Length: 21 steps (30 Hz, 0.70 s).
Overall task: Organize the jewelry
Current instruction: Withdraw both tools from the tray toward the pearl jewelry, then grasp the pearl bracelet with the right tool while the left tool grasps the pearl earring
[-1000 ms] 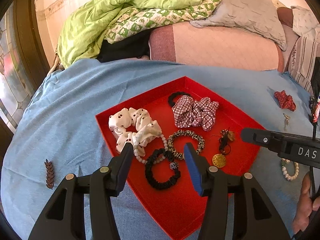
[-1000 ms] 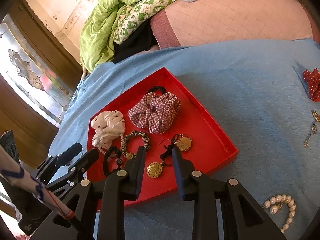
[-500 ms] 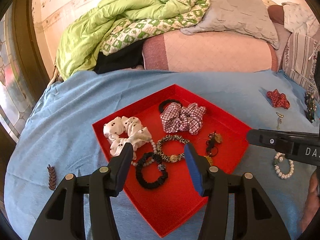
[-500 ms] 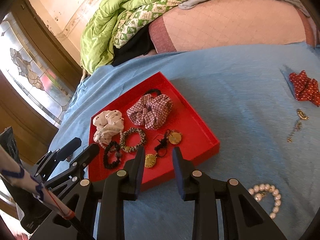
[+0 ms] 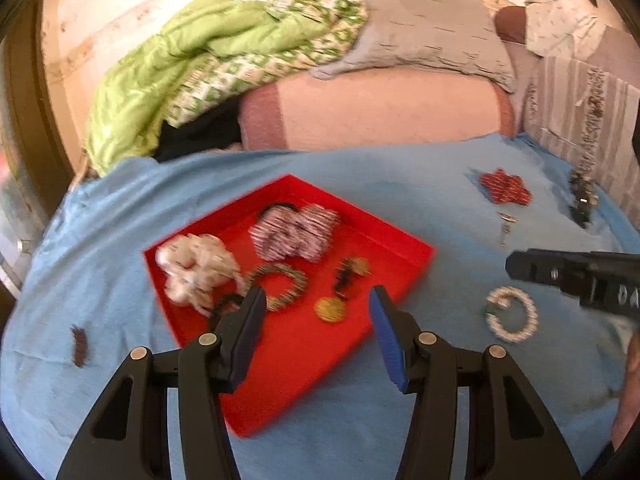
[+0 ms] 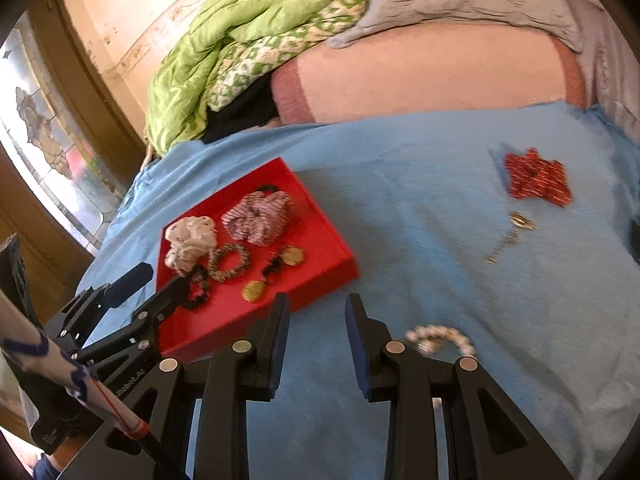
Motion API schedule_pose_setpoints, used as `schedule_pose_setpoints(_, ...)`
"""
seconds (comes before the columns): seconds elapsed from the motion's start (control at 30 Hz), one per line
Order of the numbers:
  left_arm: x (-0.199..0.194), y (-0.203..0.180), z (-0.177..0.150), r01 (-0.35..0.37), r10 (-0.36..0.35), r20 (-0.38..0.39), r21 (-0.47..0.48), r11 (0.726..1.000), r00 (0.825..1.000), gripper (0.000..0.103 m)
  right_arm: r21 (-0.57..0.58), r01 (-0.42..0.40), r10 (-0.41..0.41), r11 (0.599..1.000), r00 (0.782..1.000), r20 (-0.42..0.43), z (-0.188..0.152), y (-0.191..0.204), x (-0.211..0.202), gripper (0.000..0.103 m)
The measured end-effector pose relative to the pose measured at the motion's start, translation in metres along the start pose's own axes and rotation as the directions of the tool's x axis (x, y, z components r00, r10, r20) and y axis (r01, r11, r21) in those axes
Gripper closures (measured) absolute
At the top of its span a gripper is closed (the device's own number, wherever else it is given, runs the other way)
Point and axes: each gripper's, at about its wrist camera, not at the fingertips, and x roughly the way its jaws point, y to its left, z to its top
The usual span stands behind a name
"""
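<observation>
Tray point(image 5: 404, 240) centre-left holds scrunchies, bracelets, pendants. Pearl bracelet point(image 6: 438, 336), red bow point(image 6: 536, 178), earring point(image 6: 510, 234) right, unsorted. Both tongs point(image 5: 316, 312) point(image 6: 316, 328) released, empty.

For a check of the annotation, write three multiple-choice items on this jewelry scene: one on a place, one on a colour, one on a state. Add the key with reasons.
1. Where does the pearl bracelet lie?
A. In the tray
B. On the blue sheet, outside the tray
C. On the pillow

2. What colour is the tray?
A. Red
B. Green
C. White

3. How is the right hand-held gripper?
A. Shut on the bracelet
B. Shut on a scrunchie
C. Open and empty

Key: B, the bracelet rests on the blue sheet, right of the tray; A, floor and walls are red; C, only bare sheet shows between its blue pads.
</observation>
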Motion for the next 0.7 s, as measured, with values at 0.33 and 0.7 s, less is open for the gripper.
schedule_pose_setpoints(0.33, 0.012, -0.055, -0.025, 0.208, -0.210, -0.133, -0.027, 0.978, 0.969, 0.051, 0.176, 0.077, -0.066, 0.981, 0.996, -0.068, -0.016, -0.091, -0.011, 0.072)
schedule_pose_setpoints(0.7, 0.038, -0.069, -0.026, 0.204, -0.199, -0.180, 0.010, 0.979, 0.963, 0.051, 0.083, 0.121, -0.103, 0.989, 0.976, -0.192, -0.023, -0.091, 0.031, 0.072)
